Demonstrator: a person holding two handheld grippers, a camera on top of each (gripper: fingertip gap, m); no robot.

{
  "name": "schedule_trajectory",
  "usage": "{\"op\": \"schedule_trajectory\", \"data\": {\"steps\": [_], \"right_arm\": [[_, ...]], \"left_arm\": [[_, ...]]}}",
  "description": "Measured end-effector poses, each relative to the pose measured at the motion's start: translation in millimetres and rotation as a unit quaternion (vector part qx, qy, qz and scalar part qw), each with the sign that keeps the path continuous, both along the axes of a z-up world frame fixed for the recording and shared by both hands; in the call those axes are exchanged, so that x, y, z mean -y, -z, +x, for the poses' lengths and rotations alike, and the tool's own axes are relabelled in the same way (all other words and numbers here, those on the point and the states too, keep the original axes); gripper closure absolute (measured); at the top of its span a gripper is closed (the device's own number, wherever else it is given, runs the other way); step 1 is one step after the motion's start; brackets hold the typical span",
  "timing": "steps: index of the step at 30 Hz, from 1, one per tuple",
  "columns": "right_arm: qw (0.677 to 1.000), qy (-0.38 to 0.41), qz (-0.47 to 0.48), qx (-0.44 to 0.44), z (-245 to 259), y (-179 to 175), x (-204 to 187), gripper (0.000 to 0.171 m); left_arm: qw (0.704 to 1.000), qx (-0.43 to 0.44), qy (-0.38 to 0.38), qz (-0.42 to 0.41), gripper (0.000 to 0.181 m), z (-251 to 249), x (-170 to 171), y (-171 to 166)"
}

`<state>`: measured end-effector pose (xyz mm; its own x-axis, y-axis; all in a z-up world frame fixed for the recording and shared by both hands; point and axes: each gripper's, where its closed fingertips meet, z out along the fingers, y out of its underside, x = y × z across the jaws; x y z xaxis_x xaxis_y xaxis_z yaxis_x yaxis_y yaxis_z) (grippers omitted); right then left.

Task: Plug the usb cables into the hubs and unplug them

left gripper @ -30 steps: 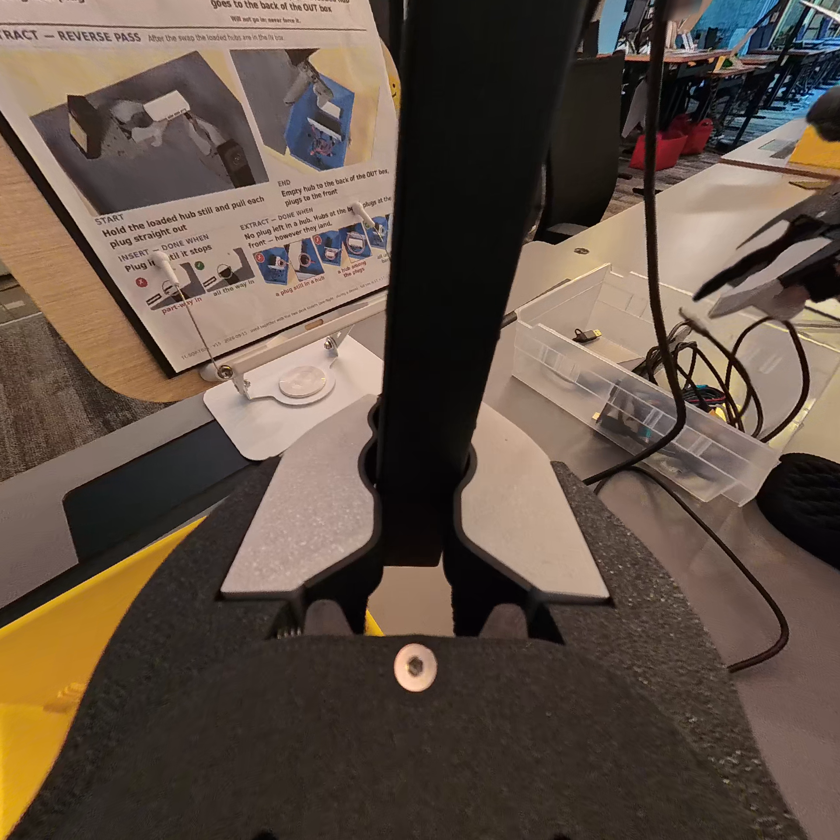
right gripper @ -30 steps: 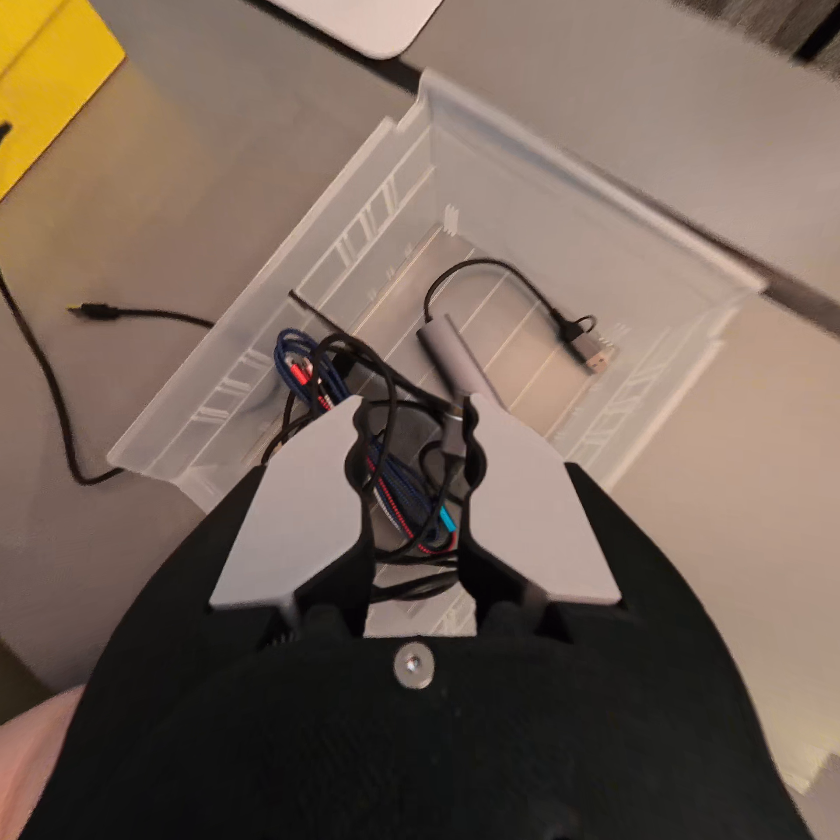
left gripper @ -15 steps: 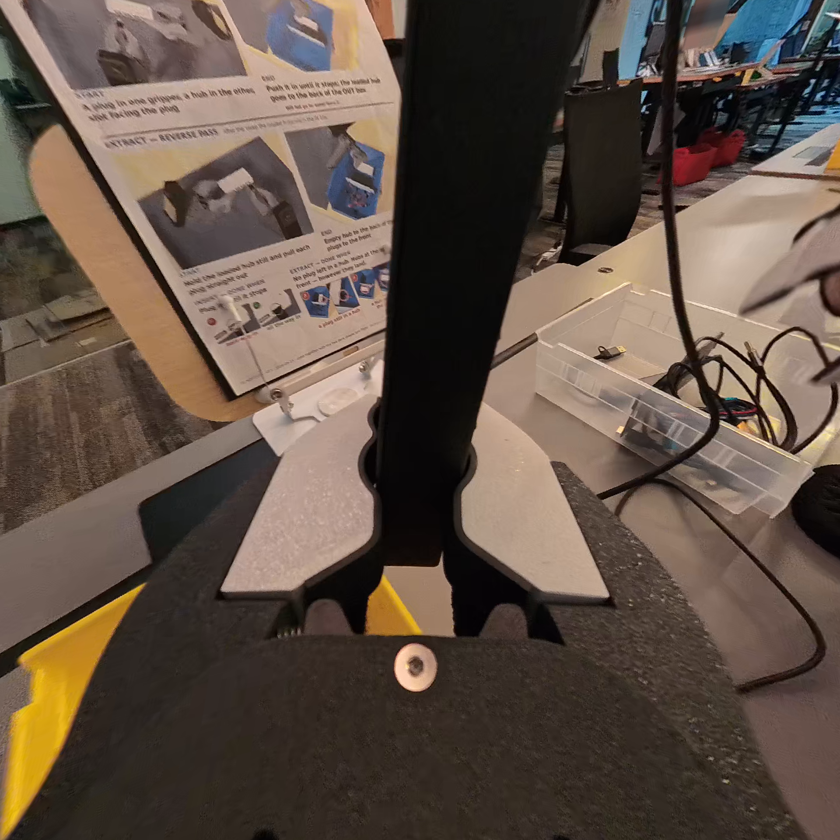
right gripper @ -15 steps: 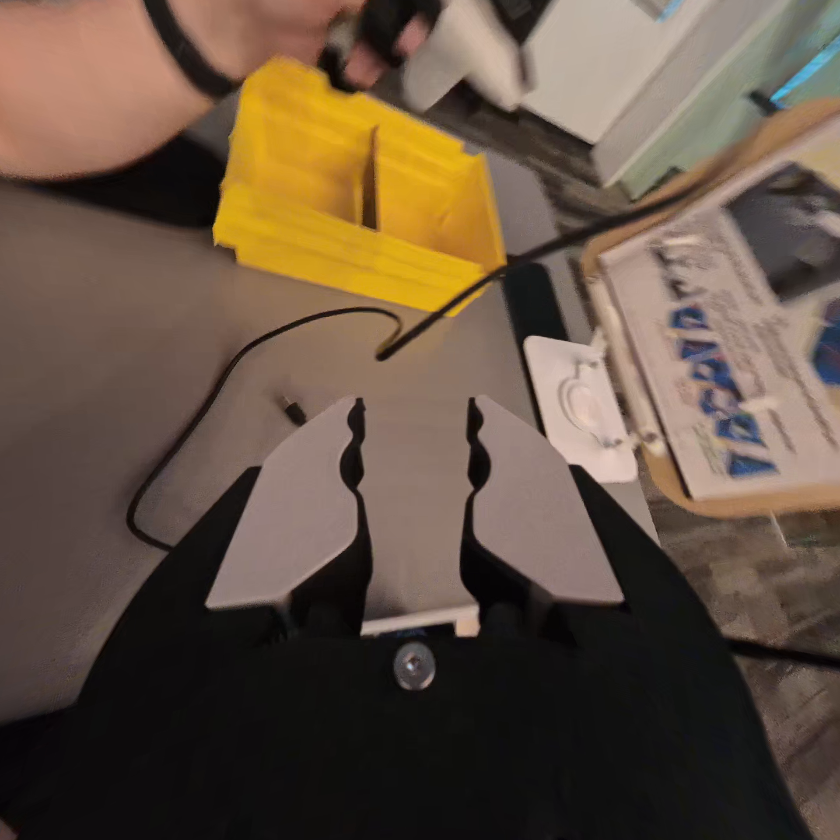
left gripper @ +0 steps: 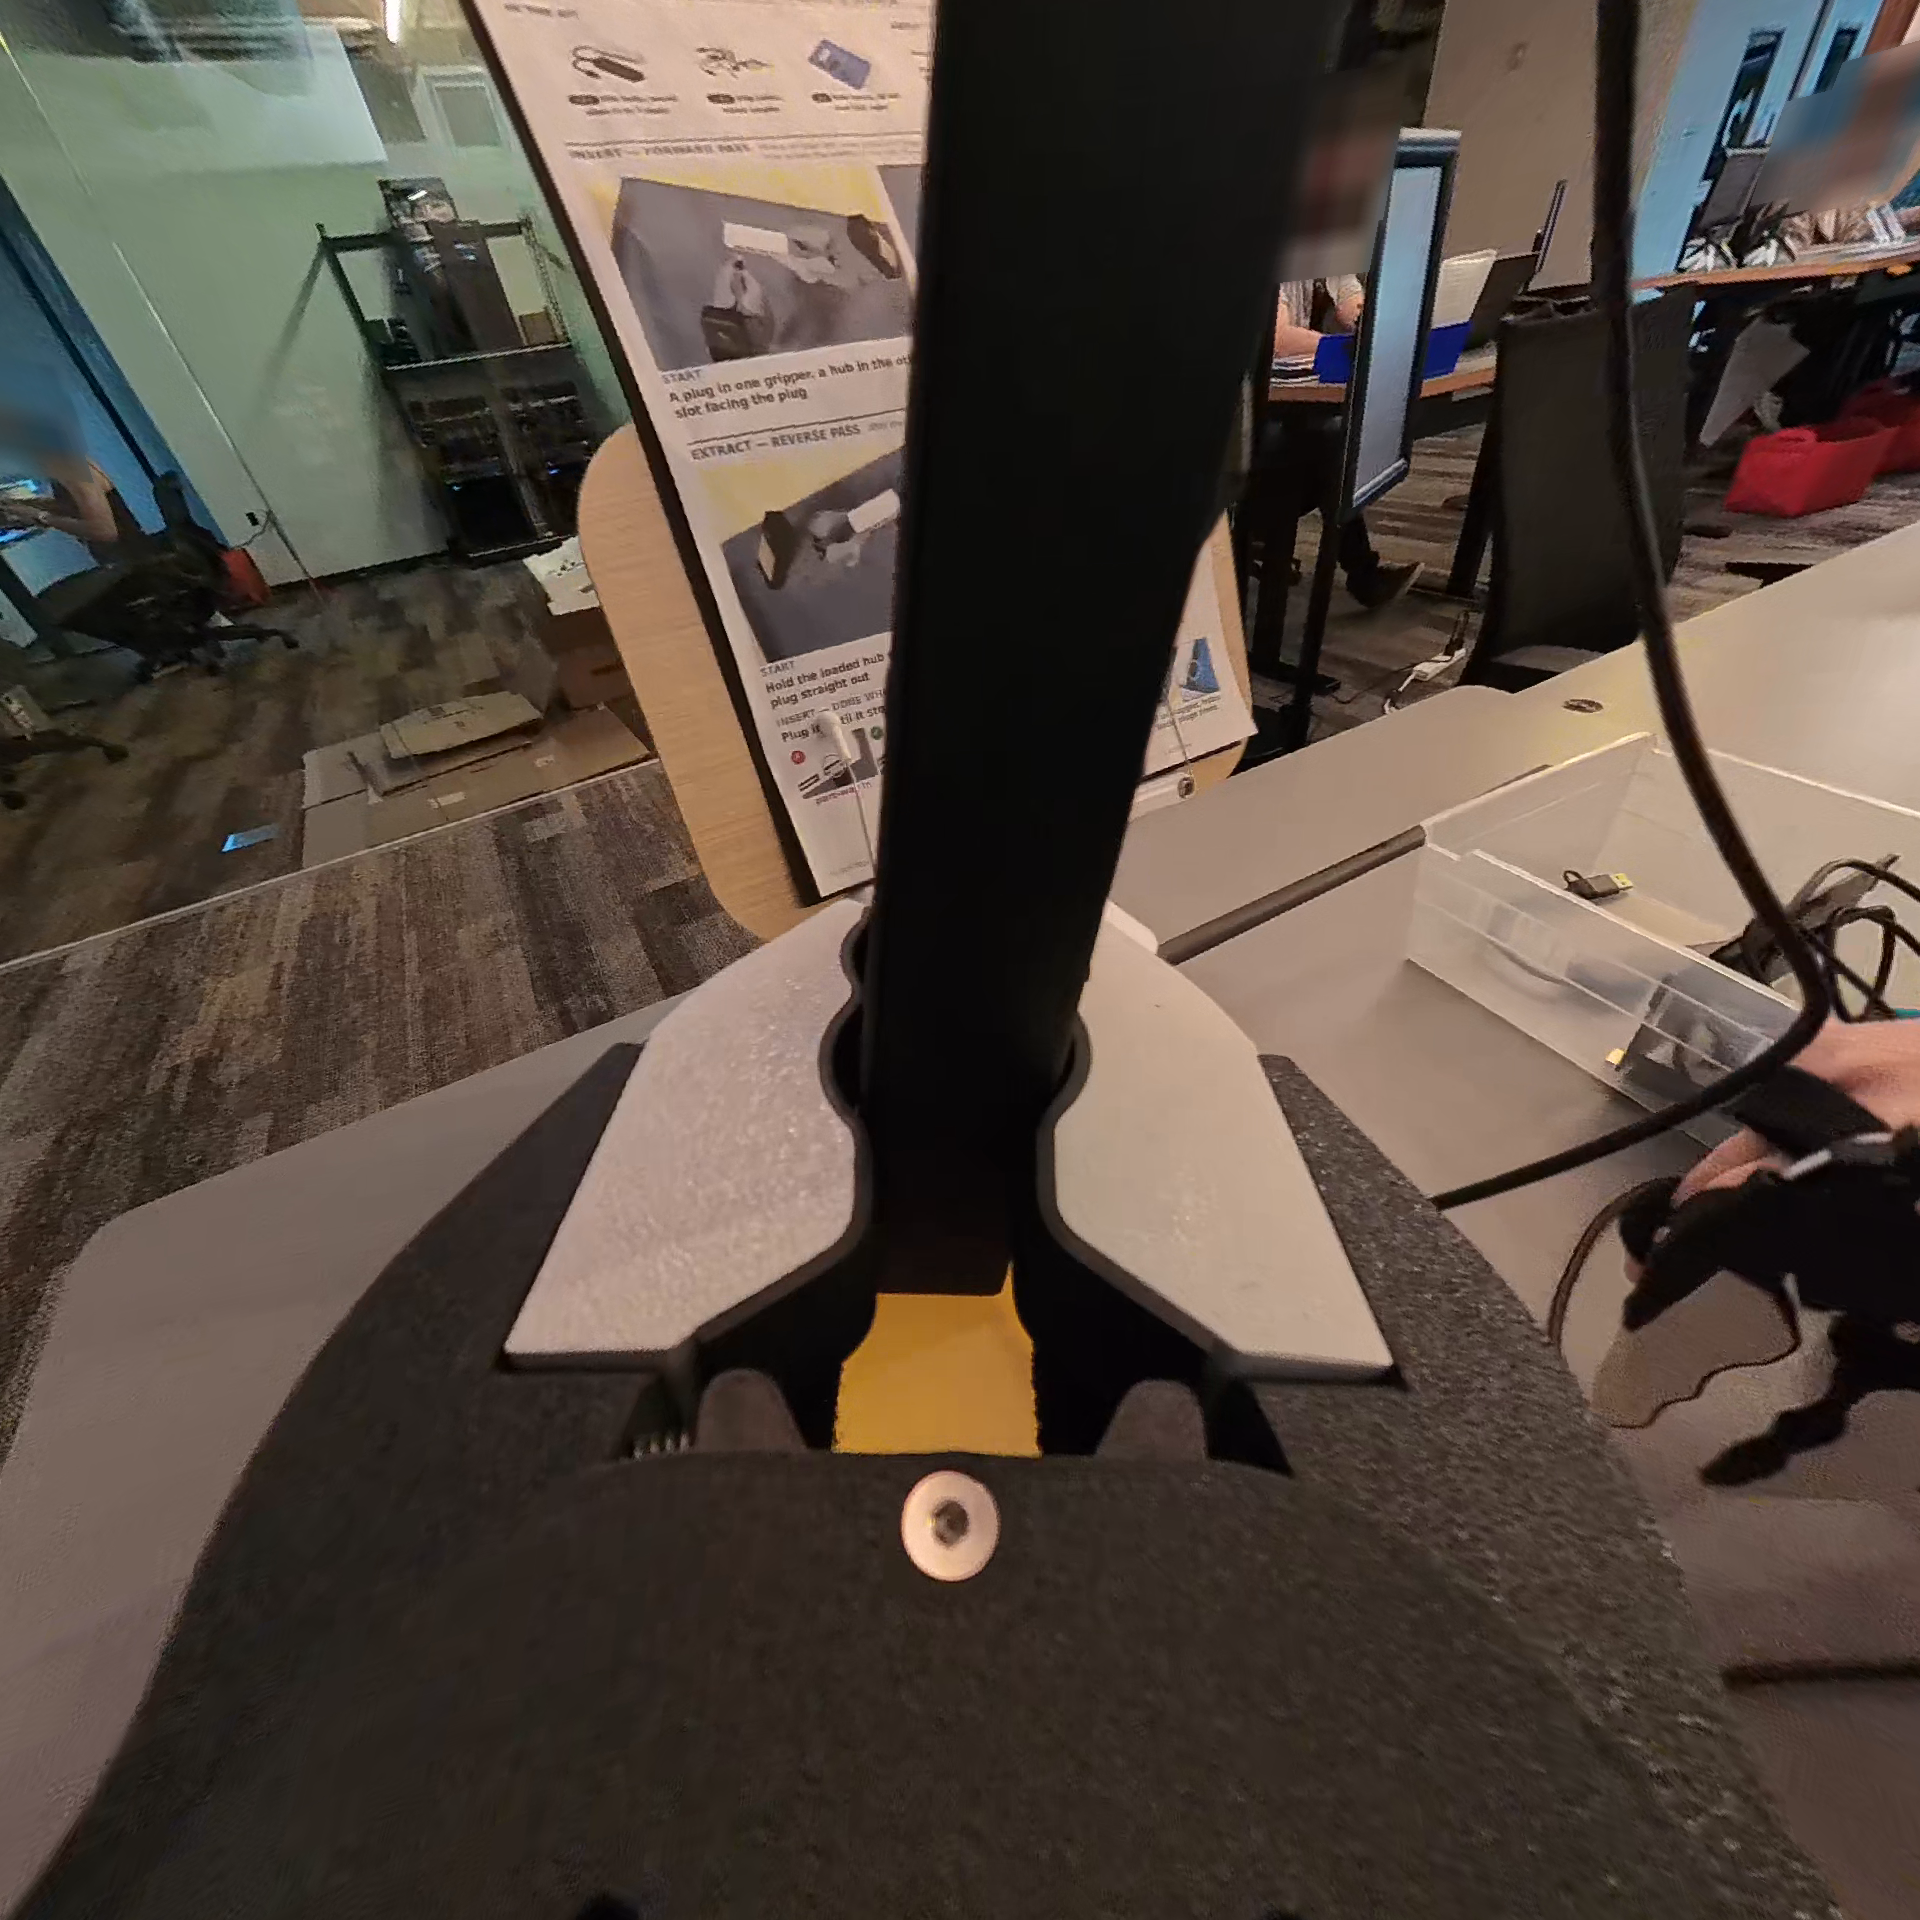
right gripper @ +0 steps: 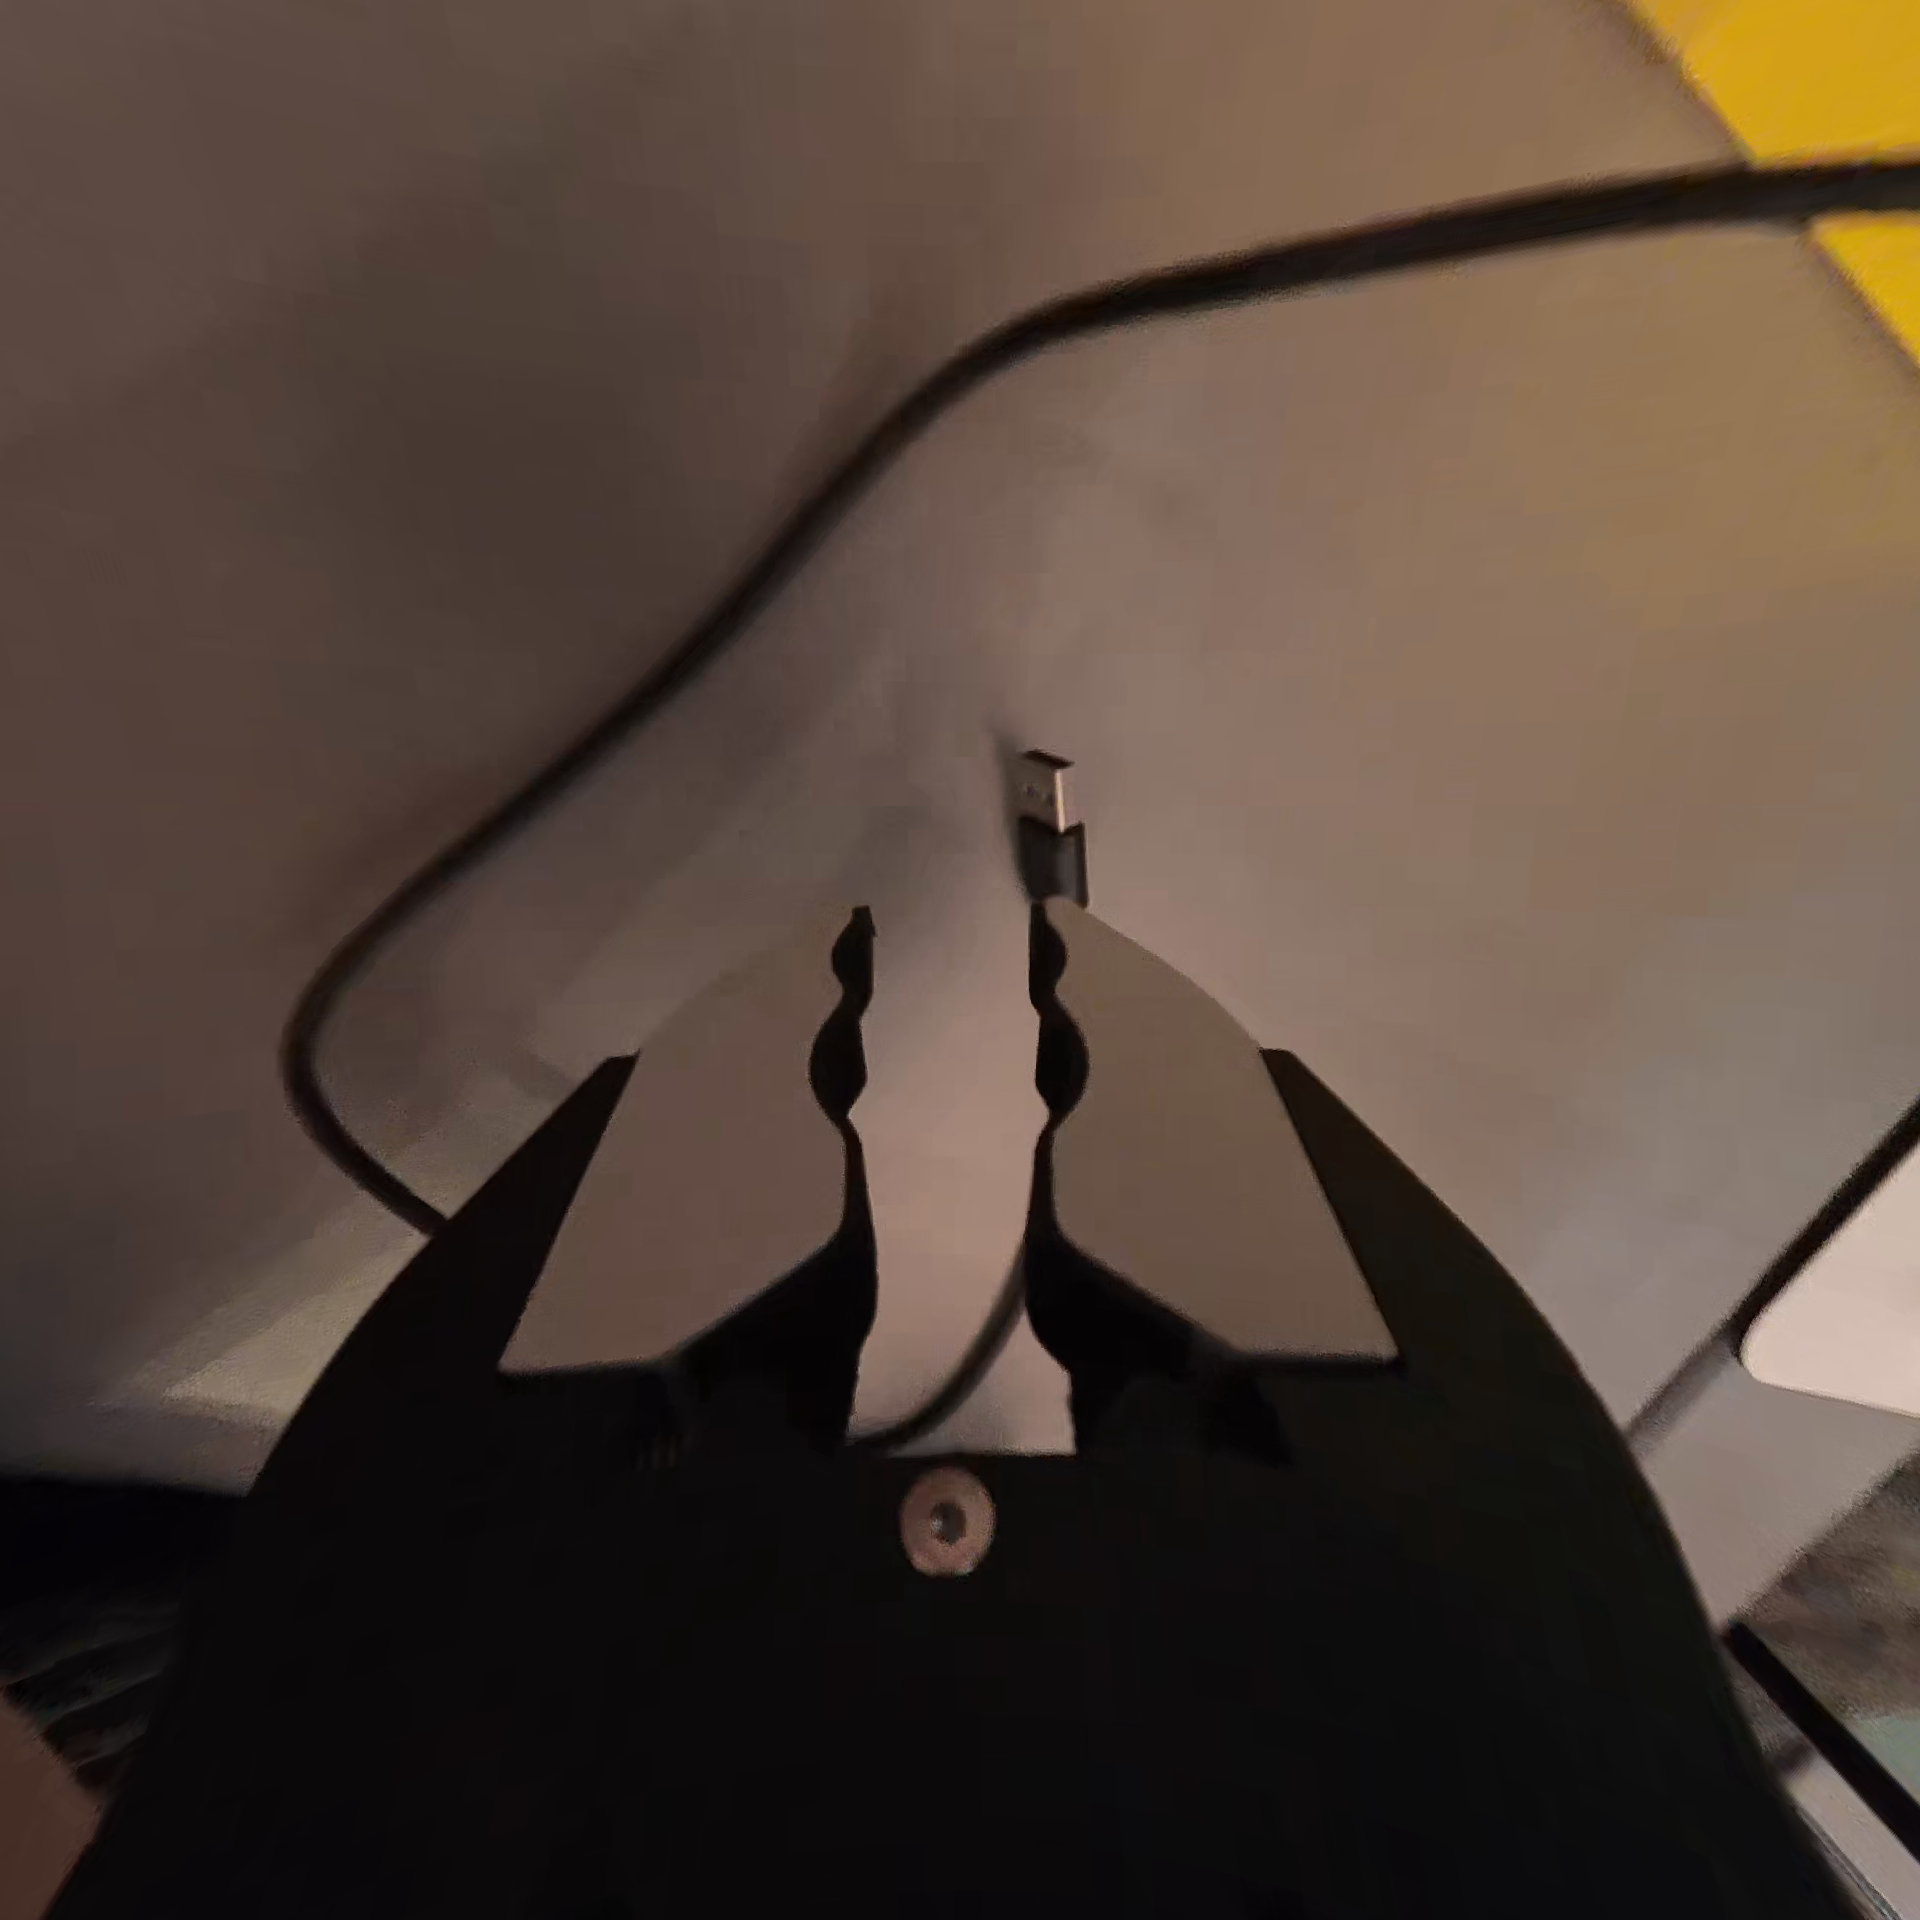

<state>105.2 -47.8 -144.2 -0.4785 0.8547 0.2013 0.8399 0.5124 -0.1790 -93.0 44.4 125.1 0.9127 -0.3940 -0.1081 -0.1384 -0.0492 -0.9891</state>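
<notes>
My left gripper (left gripper: 961, 997) is shut on a long black hub (left gripper: 1039, 520) that stands up between its fingers. A black cable (left gripper: 1662, 623) hangs down at its right to the table. My right gripper (right gripper: 945, 914) is open and empty, low over the grey table. A USB plug (right gripper: 1049, 821) with a metal tip lies just past its right fingertip, pointing away. The plug's black cable (right gripper: 727, 623) loops across the table and passes under the gripper. The right gripper also shows in the left wrist view (left gripper: 1714, 1351), held by a gloved hand.
A clear plastic bin (left gripper: 1538, 914) with tangled cables and a loose plug sits at the right. A yellow bin (right gripper: 1849, 104) lies beyond the cable. An instruction poster (left gripper: 748, 416) on a white base (right gripper: 1849, 1309) stands at the table's far edge. Left tips to right tips: about 35 cm.
My right gripper swung away from the clear bin, across the table, and came down close behind the USB plug, staying open. My left gripper tilted upward with the hub still in it.
</notes>
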Motion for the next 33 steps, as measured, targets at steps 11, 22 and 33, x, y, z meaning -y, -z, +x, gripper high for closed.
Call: {"op": "schedule_trajectory", "data": {"steps": [11,22,33], "right_arm": [[0.992,0.031,0.123,-0.021,-7,4,-51,0.142],[0.988,0.108,0.08,-0.07,-23,14,-65,0.153],[0.988,0.122,0.058,-0.079,-24,17,-63,0.166]], "left_arm": [[1.0,0.01,0.007,0.003,0.154,-5,3,-4],[1.0,0.0,0.02,-0.004,0.154,8,-1,1],[0.998,0.019,0.053,-0.011,0.153,21,-1,3]]}}
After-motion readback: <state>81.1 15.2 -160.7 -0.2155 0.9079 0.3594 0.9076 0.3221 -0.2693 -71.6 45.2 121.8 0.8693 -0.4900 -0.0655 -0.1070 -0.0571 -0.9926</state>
